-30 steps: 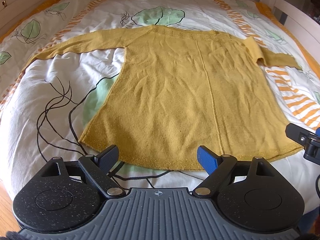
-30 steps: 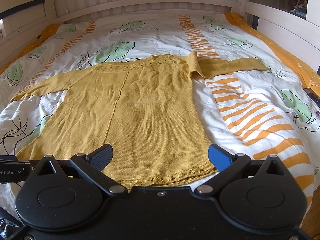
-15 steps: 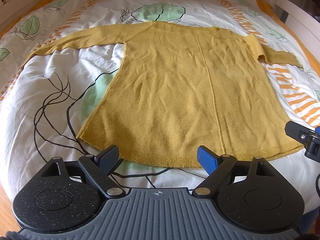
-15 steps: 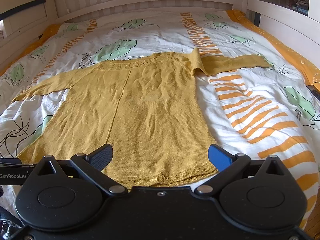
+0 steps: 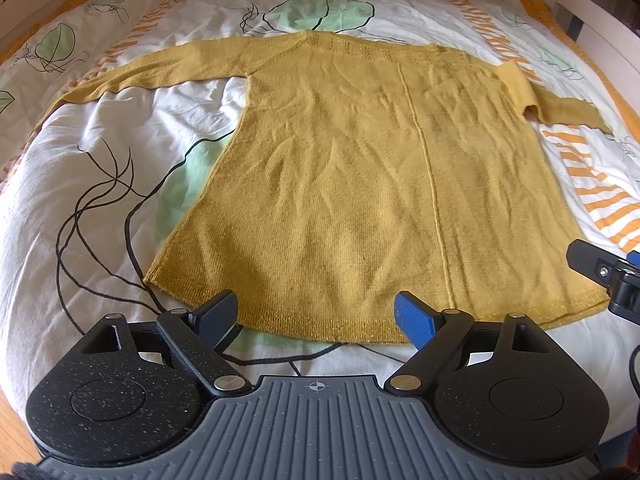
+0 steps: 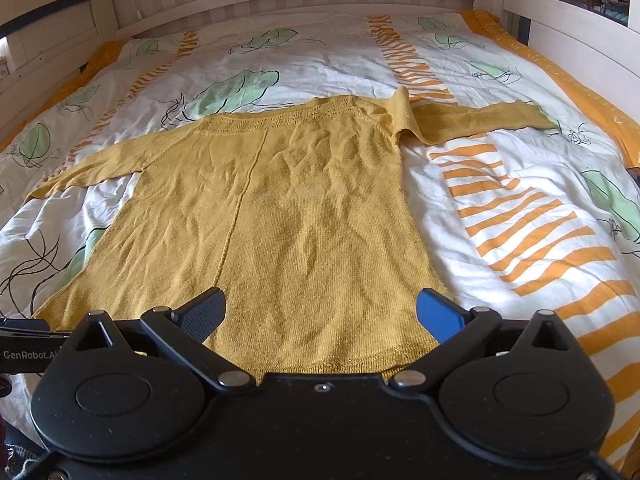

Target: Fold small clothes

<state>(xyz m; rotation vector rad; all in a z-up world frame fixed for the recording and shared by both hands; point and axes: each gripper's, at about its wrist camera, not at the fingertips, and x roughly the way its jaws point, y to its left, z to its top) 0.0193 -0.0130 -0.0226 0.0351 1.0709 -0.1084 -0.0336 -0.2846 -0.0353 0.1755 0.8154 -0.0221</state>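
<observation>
While the mustard-yellow knitted sweater (image 5: 372, 184) lay flat, unfolded, both the left gripper (image 5: 316, 318) and right gripper (image 6: 320, 312) hovered spread apart at its six-o'clock hem; next, probably pinching that hem.

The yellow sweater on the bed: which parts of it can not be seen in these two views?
- Yellow sweater, right wrist view: near hem hidden behind the right hand-held gripper.
- Left wrist view: the hem's right corner is partly covered by that gripper's body.
- Its underside, against the bedspread, is hidden in both views.
</observation>
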